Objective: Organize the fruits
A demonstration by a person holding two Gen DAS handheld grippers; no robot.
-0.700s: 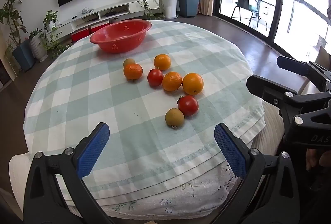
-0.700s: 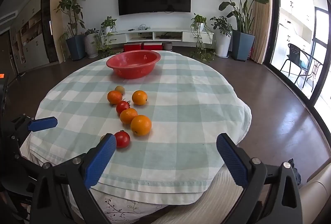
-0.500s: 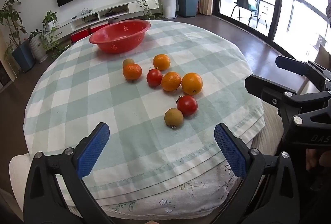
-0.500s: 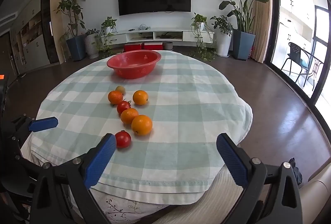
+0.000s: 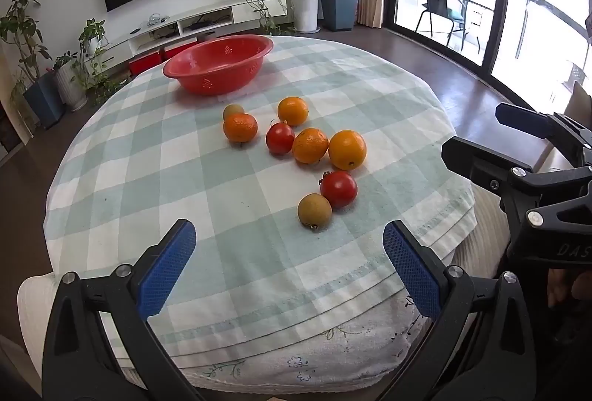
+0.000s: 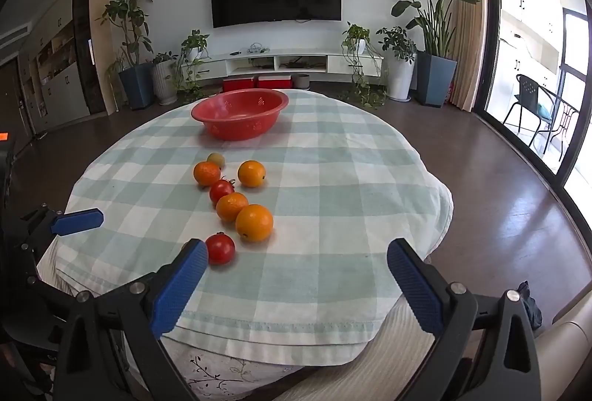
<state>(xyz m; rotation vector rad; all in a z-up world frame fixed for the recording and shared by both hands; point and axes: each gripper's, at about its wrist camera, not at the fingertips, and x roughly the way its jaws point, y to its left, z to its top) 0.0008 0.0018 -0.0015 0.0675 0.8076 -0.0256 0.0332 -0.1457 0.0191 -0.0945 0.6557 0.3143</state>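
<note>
Waiting near the desk (image 5: 122, 157) edge, both grippers had jaws wide apart, holding nothing. Fruits (image 5: 310, 145) lay at 12 o'clock, bowl (image 5: 218, 64) beyond. Best to grab the nearest one gently.

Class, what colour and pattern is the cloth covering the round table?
The tablecloth is a pale green and white check, clearest in the right wrist view.

Open right hand-held gripper (image 6: 296, 275), fruits (image 6: 236, 205) on checked tablecloth (image 6: 333, 179), red bowl (image 6: 239, 113) beyond
</note>
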